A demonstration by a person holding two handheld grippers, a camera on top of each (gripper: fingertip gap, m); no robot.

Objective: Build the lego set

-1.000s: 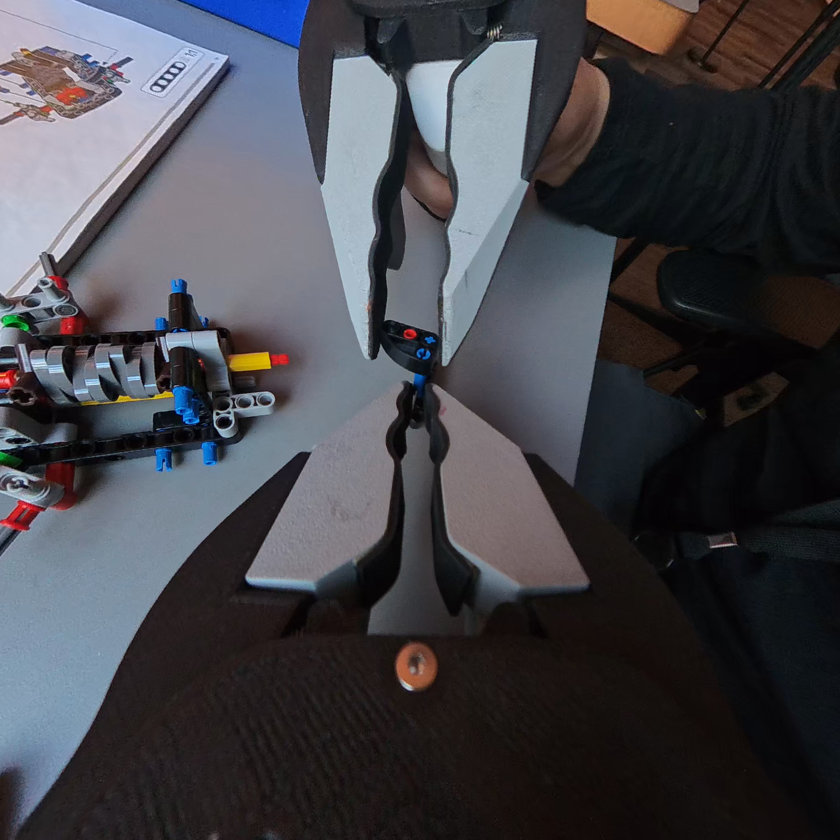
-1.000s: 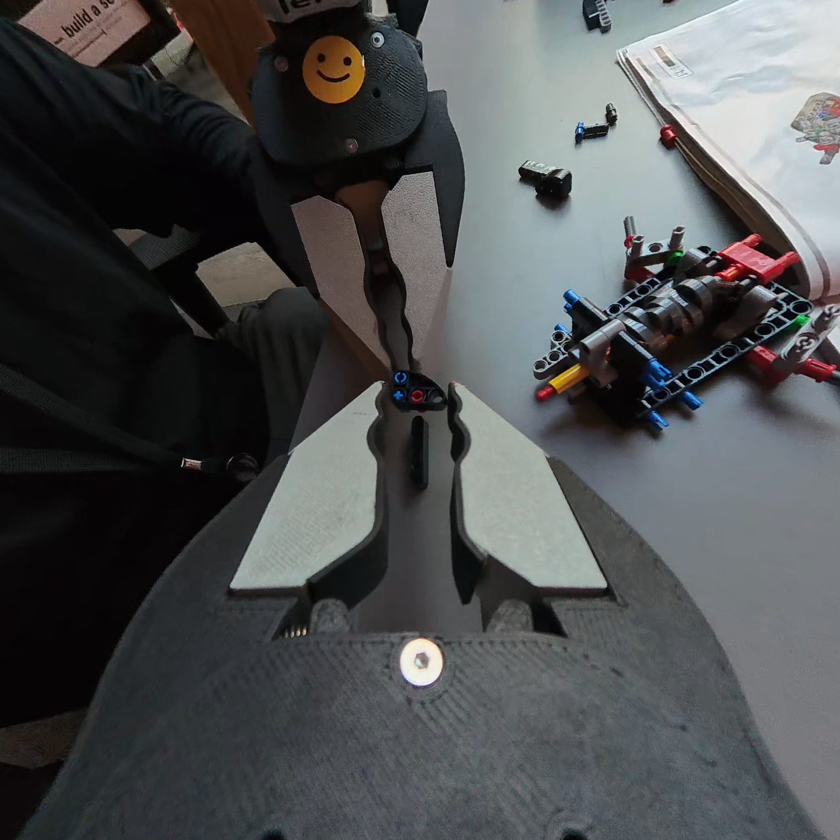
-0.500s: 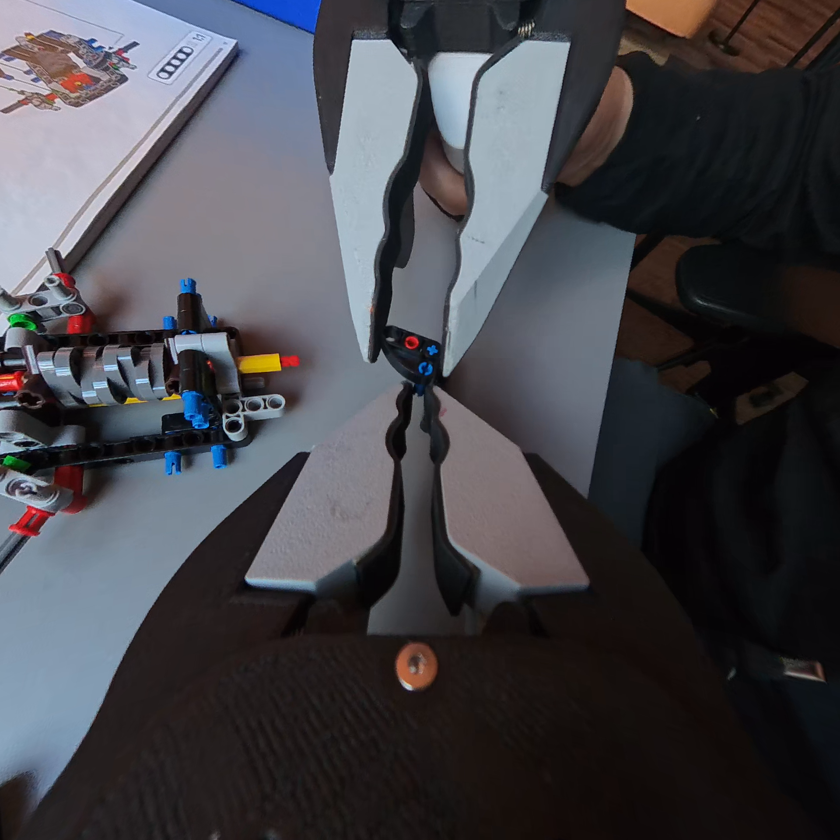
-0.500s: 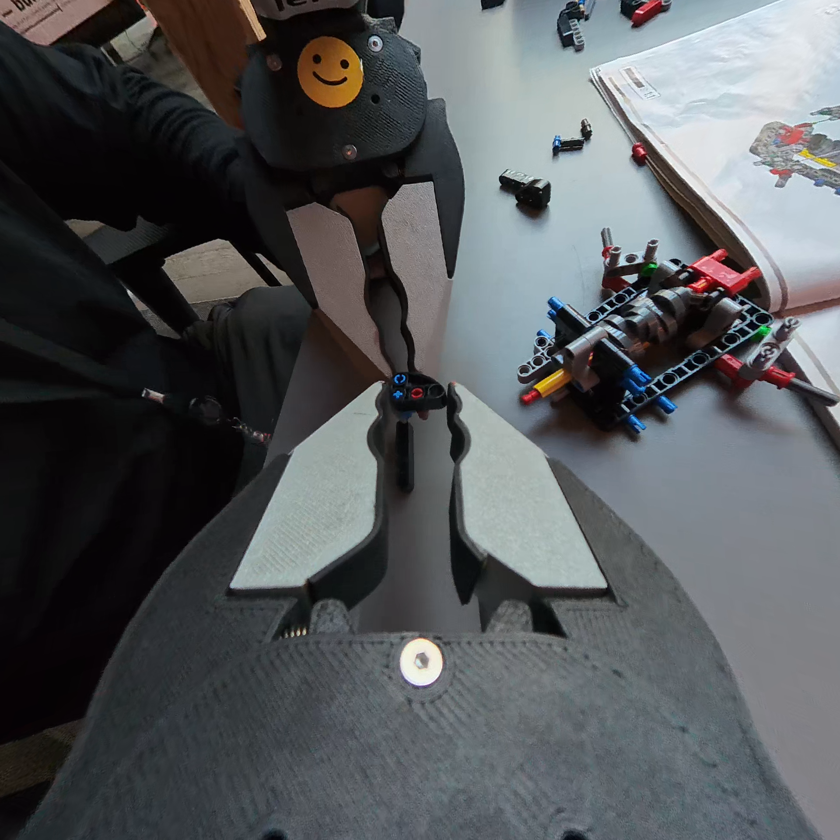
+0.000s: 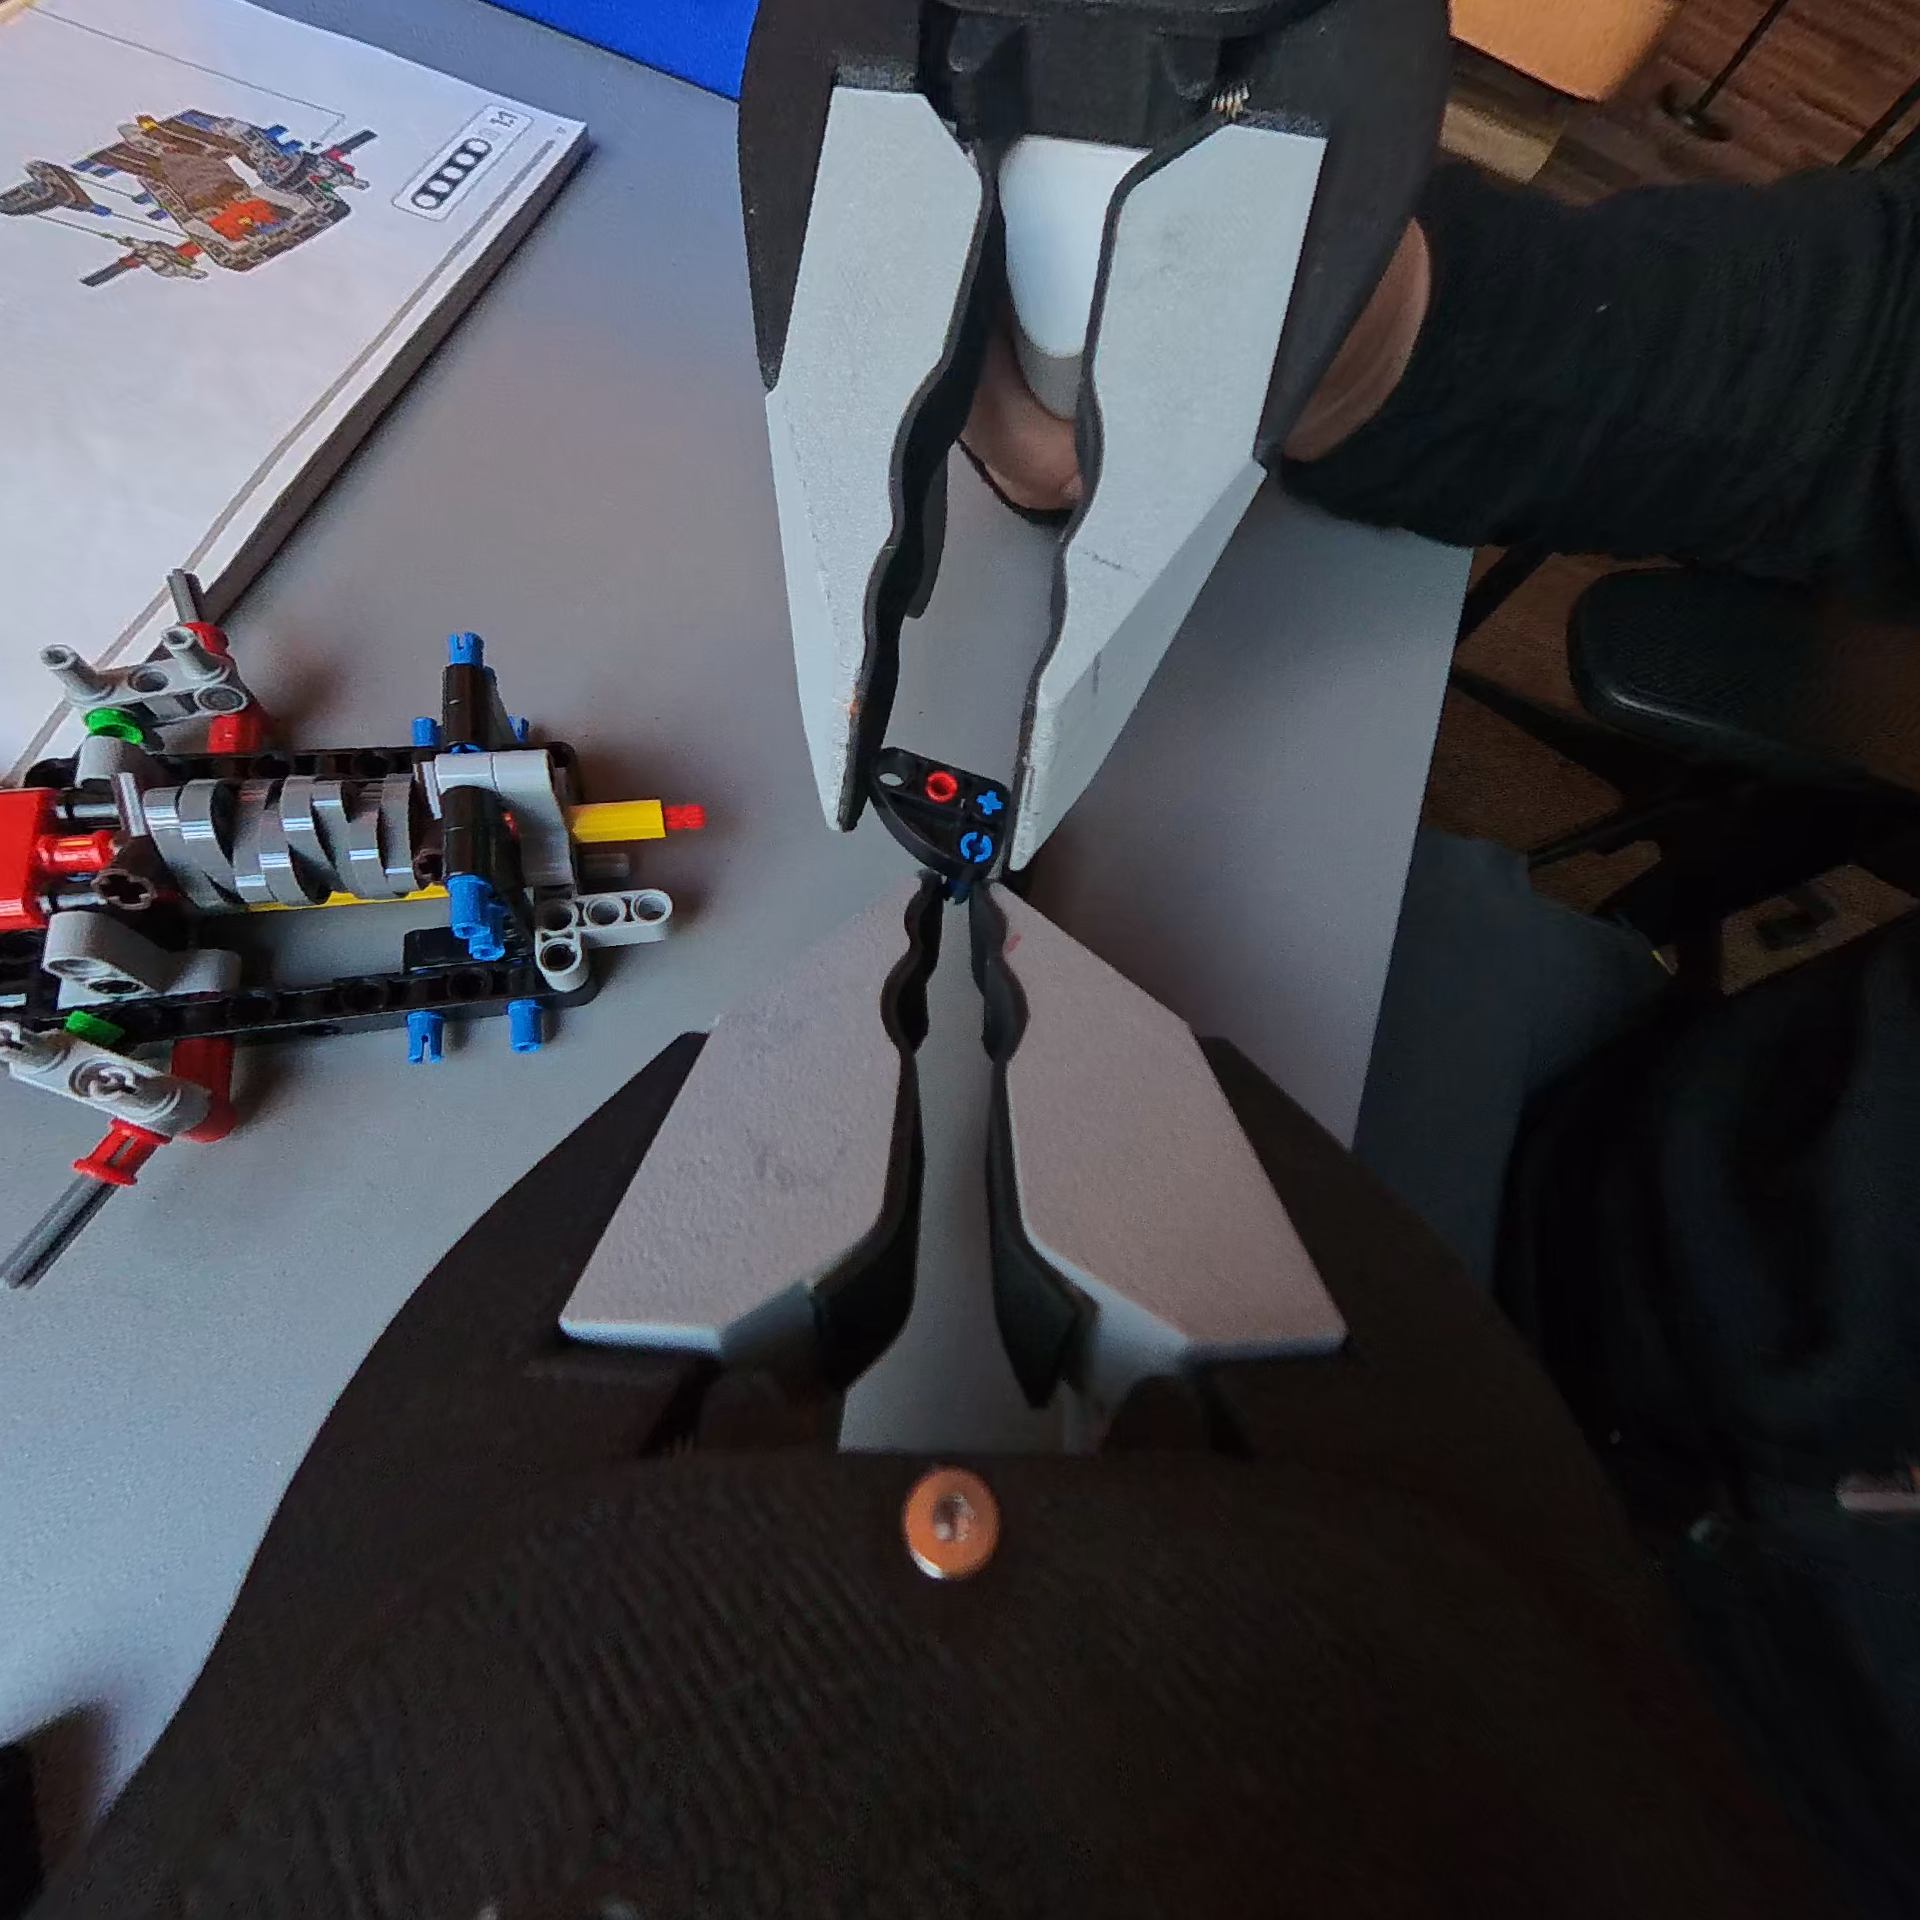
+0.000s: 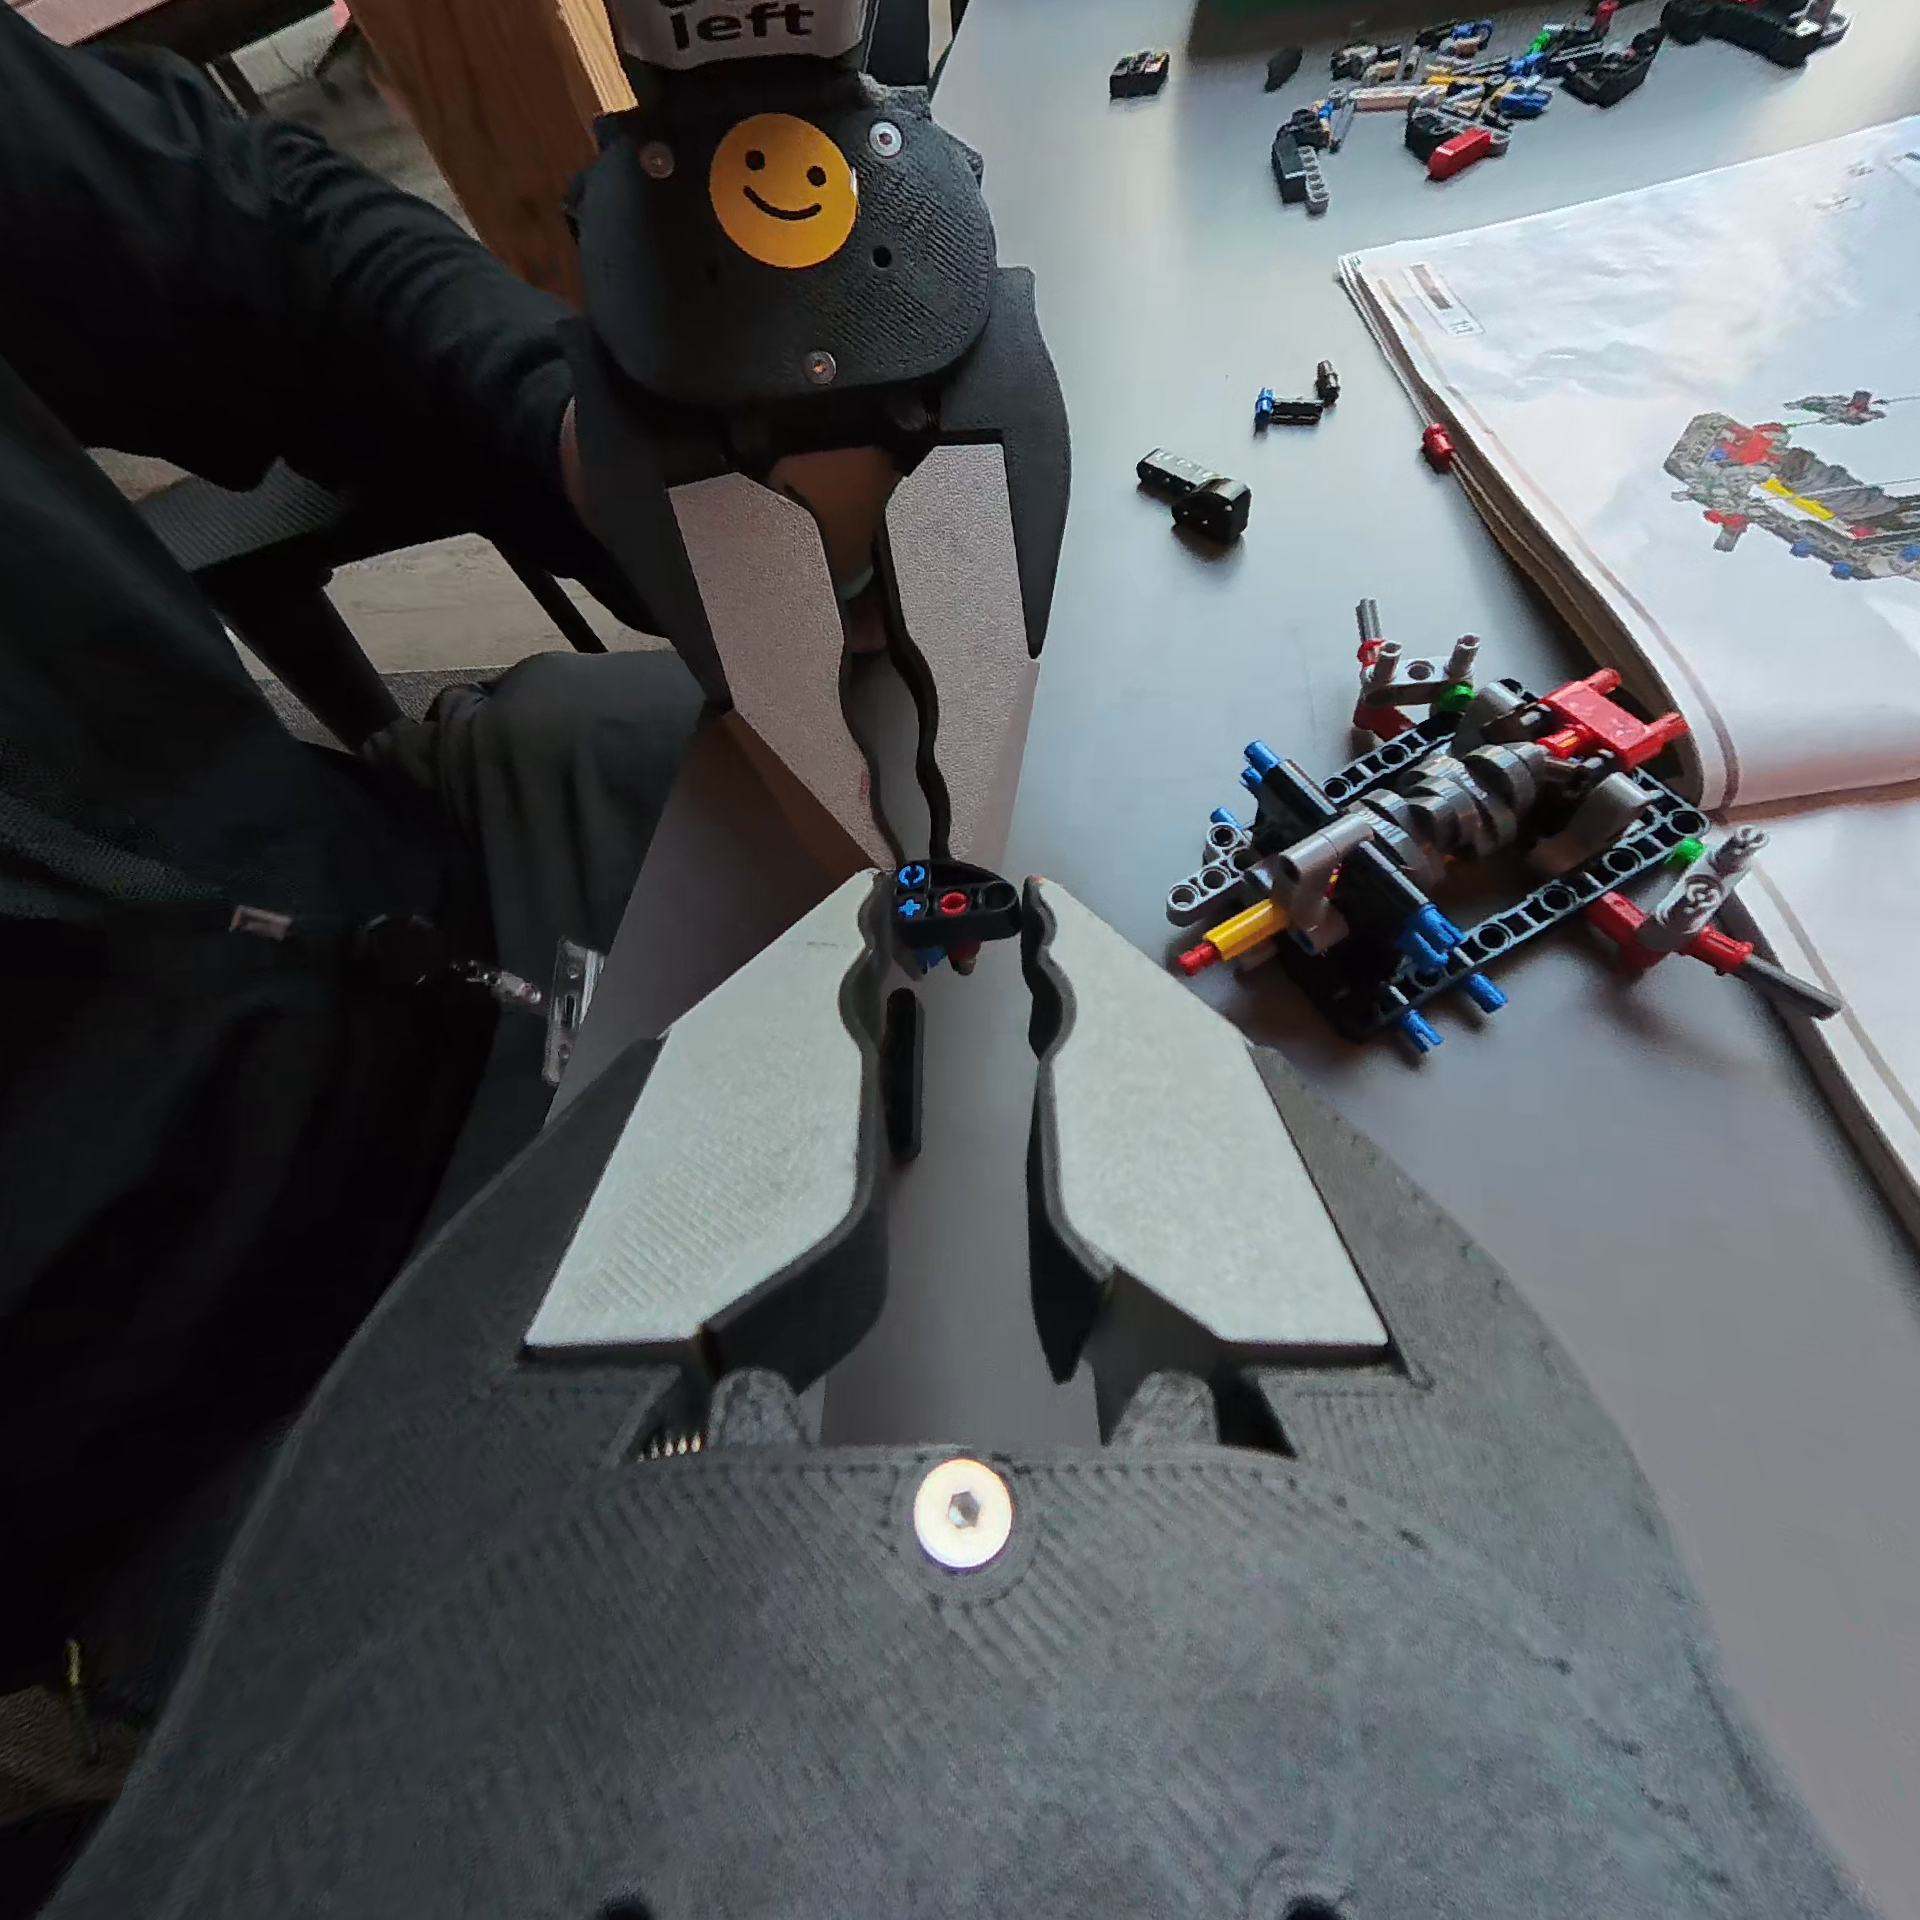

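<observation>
Between the two claw tips, a black piece with red and blue pins sits clamped in the right claw, while the left claw pinches its blue pin. Left of the left claw, the chassis lies half-built on the counter (loose parts wait beyond the right claw), so most remains.

Black lego piece with red and blue pins; yellow smiley sticker.

Bare table near the tongs; chassis and manual beyond
</observation>
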